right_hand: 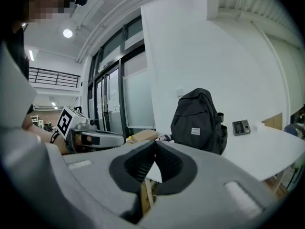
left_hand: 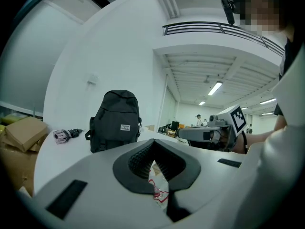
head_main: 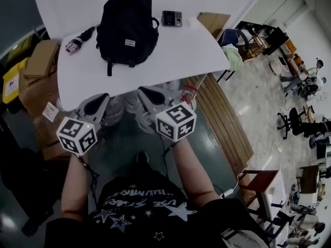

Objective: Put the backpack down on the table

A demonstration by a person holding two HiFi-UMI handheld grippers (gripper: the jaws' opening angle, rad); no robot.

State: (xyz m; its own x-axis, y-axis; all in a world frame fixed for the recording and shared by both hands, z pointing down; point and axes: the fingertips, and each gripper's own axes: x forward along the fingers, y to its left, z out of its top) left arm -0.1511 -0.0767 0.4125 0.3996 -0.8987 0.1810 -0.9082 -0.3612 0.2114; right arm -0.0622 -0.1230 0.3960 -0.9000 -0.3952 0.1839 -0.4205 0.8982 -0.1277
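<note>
Since the backpack [head_main: 127,26] stands upright on the desk [head_main: 176,50], both grippers, left [head_main: 94,107] and right [head_main: 153,96], hang near, jaws clenched, empty.

Head camera looks steeply down, surface [head_main: 176,50] at 12 o'clock; cameras on left tongs [left_hand: 153,142] and right tongs [right_hand: 155,143] face level across it from nearby, all sharing the backpack [left_hand: 116,120].
</note>
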